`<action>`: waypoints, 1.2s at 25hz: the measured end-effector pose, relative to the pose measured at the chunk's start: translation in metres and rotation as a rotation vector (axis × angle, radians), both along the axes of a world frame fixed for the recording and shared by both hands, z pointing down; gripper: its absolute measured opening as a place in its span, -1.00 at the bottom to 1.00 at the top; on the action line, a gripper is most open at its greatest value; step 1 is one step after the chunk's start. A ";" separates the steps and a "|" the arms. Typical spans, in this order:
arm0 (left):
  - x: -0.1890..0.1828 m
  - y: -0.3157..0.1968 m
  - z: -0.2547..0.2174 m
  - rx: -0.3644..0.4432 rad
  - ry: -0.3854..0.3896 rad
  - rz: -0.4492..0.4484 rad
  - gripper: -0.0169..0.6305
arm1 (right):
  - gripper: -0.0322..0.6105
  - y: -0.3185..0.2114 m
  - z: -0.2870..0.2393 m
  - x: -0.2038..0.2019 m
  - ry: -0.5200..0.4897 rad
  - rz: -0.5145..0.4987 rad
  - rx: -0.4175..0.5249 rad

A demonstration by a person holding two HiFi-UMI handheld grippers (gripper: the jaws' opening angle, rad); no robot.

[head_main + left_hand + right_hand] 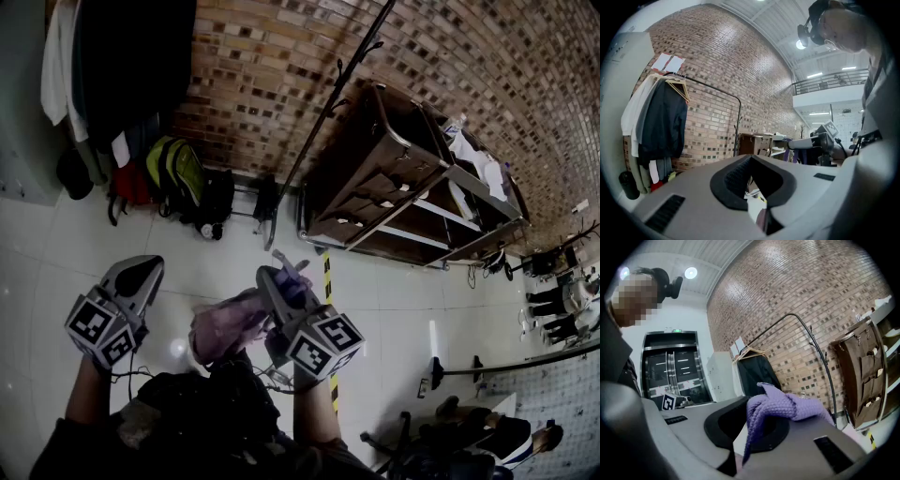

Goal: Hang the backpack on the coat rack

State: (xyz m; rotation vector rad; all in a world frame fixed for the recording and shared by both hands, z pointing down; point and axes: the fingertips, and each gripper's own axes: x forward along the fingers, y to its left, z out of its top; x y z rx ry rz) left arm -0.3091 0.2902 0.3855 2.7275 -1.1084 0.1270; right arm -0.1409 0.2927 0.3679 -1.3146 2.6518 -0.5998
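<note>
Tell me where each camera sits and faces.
Head view: on the head, facing steeply down at the floor; shows left gripper, right gripper, forearms.
Left gripper view: on that gripper, along its shut jaws toward the coat rack.
Right gripper view: along jaws shut on the purple strap, toward the rack.
Both gripper views share the brick wall and the person.

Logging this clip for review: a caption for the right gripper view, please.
Right gripper, jaws shut on purple knitted fabric, facing brick wall and coat rack.
</note>
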 end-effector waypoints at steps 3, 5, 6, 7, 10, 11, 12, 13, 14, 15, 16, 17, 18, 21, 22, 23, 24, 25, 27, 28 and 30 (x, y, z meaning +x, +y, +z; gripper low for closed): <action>0.021 -0.041 0.006 -0.007 0.011 -0.002 -0.82 | -0.90 -0.042 0.005 0.018 0.000 -0.005 -0.001; 0.036 -0.069 0.010 -0.010 0.010 -0.002 -0.83 | -0.90 -0.070 0.007 0.030 -0.004 -0.020 -0.002; 0.044 -0.082 0.011 -0.013 0.010 -0.004 -0.82 | -0.90 -0.084 0.008 0.036 -0.004 -0.030 -0.004; 0.053 -0.095 0.012 -0.016 0.012 -0.008 -0.82 | -0.90 -0.097 0.009 0.043 -0.003 -0.042 -0.006; 0.081 -0.131 0.011 -0.015 0.021 -0.021 -0.82 | -0.90 -0.132 0.011 0.066 0.014 -0.074 -0.008; 0.090 -0.143 0.009 -0.010 0.027 -0.024 -0.82 | -0.90 -0.144 0.011 0.075 0.020 -0.080 -0.006; 0.100 -0.154 0.007 -0.004 0.033 -0.028 -0.82 | -0.90 -0.156 0.011 0.085 0.024 -0.084 -0.002; 0.109 -0.165 0.006 0.000 0.036 -0.033 -0.82 | -0.90 -0.167 0.010 0.095 0.028 -0.087 0.002; 0.118 -0.175 0.006 0.003 0.035 -0.037 -0.82 | -0.90 -0.178 0.010 0.104 0.033 -0.090 0.005; 0.127 -0.185 0.005 0.005 0.033 -0.040 -0.82 | -0.90 -0.189 0.010 0.112 0.040 -0.094 0.008; 0.136 -0.194 0.005 0.006 0.033 -0.043 -0.82 | -0.90 -0.198 0.009 0.119 0.048 -0.101 0.011; 0.145 -0.203 0.004 0.007 0.034 -0.045 -0.82 | -0.90 -0.208 0.008 0.125 0.059 -0.109 0.013; 0.153 -0.211 0.003 0.009 0.034 -0.047 -0.82 | -0.90 -0.217 0.008 0.131 0.071 -0.117 0.016; 0.173 -0.233 0.003 0.020 0.026 -0.057 -0.82 | -0.90 -0.241 0.007 0.151 0.097 -0.132 0.030; 0.178 -0.239 0.003 0.023 0.026 -0.062 -0.82 | -0.90 -0.247 0.008 0.157 0.101 -0.136 0.034; 0.182 -0.245 0.003 0.023 0.026 -0.069 -0.82 | -0.90 -0.252 0.009 0.163 0.107 -0.140 0.035; 0.186 -0.250 0.005 0.023 0.024 -0.073 -0.82 | -0.90 -0.257 0.010 0.168 0.114 -0.141 0.036; 0.189 -0.255 0.007 0.020 0.019 -0.074 -0.82 | -0.90 -0.262 0.010 0.173 0.120 -0.141 0.036; 0.197 -0.264 0.012 0.005 0.002 -0.071 -0.82 | -0.90 -0.272 0.013 0.181 0.128 -0.137 0.032; 0.201 -0.269 0.014 -0.005 -0.003 -0.069 -0.82 | -0.90 -0.277 0.015 0.185 0.130 -0.134 0.029; 0.209 -0.279 0.017 -0.020 -0.007 -0.068 -0.82 | -0.90 -0.284 0.018 0.192 0.130 -0.129 0.018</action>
